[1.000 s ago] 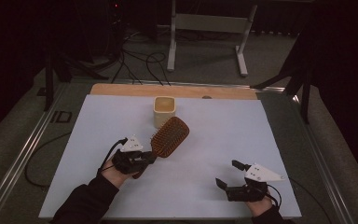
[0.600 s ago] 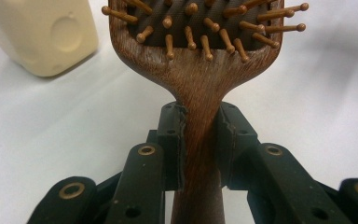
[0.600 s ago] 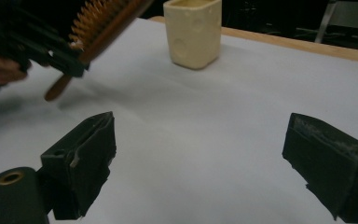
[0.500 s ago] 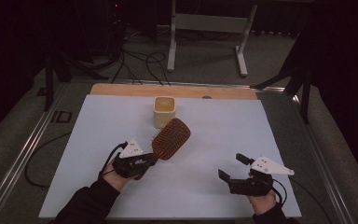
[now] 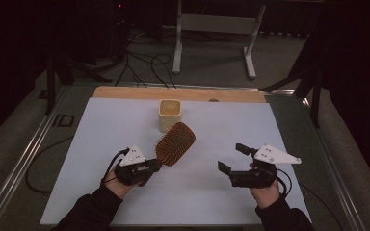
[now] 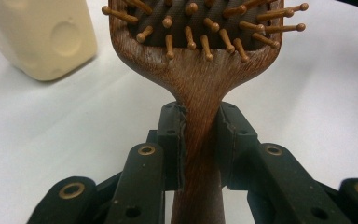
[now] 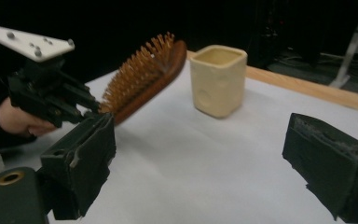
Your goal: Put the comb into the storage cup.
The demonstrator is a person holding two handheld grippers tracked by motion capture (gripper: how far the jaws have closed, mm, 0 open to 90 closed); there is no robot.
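Observation:
A brown wooden hairbrush [image 5: 176,142] is held off the white sheet, its bristled head tilted toward a cream square cup [image 5: 169,114]. My left gripper [image 5: 150,165] is shut on the brush's handle [image 6: 200,140], both pads pressed against its sides. In the right gripper view the hairbrush [image 7: 144,77] slants up beside the cup [image 7: 217,79], with the left gripper [image 7: 91,112] at its lower end. My right gripper [image 5: 233,158] hovers at the right, jaws wide apart with nothing between them, its pads [image 7: 331,163] framing bare sheet.
A white sheet [image 5: 101,144] covers the table, with a wooden strip [image 5: 125,92] along its far edge. Beyond stand a white metal frame [image 5: 212,29] and floor cables [image 5: 139,62]. A metal rail [image 5: 24,159] runs along the left side.
My right gripper has risen off the sheet and drifted a little right and away. The left gripper and brush have stayed put.

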